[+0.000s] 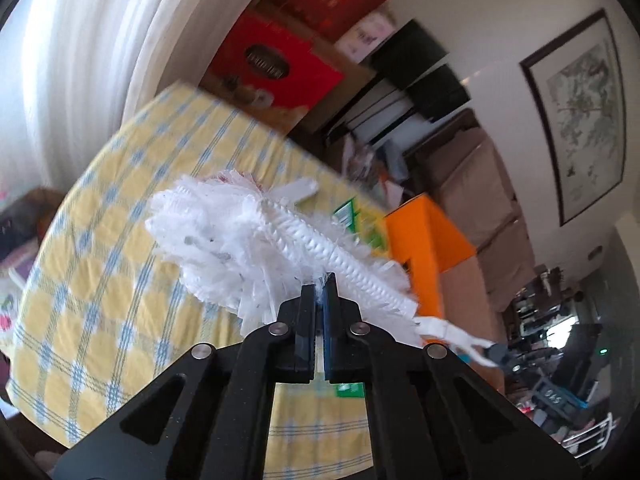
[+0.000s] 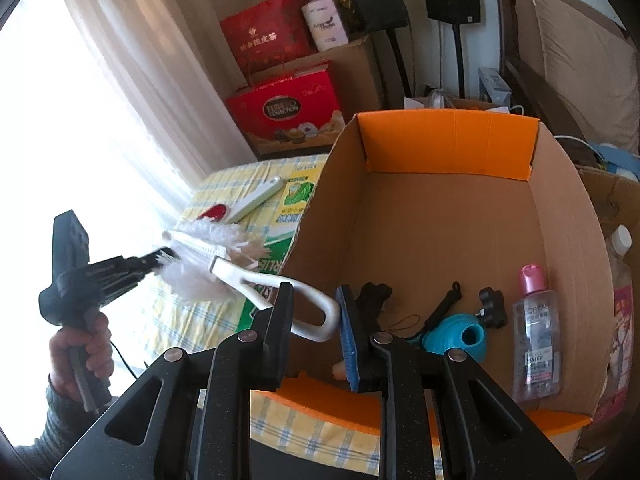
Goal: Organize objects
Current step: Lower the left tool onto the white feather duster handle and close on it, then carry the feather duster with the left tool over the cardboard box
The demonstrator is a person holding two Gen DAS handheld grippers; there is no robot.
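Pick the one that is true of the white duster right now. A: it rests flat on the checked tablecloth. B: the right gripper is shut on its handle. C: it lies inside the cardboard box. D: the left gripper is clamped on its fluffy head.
D: the left gripper is pinched shut in the fluffy head of the duster, which is held up off the tablecloth, while the right gripper stands open around its handle loop.

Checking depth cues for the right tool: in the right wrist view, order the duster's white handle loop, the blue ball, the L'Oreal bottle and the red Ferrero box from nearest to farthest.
1. White handle loop, between the right tool's fingers.
2. Blue ball, just right, inside the cardboard box.
3. L'Oreal bottle, farther right, by the box wall.
4. Red Ferrero box, far behind the table.
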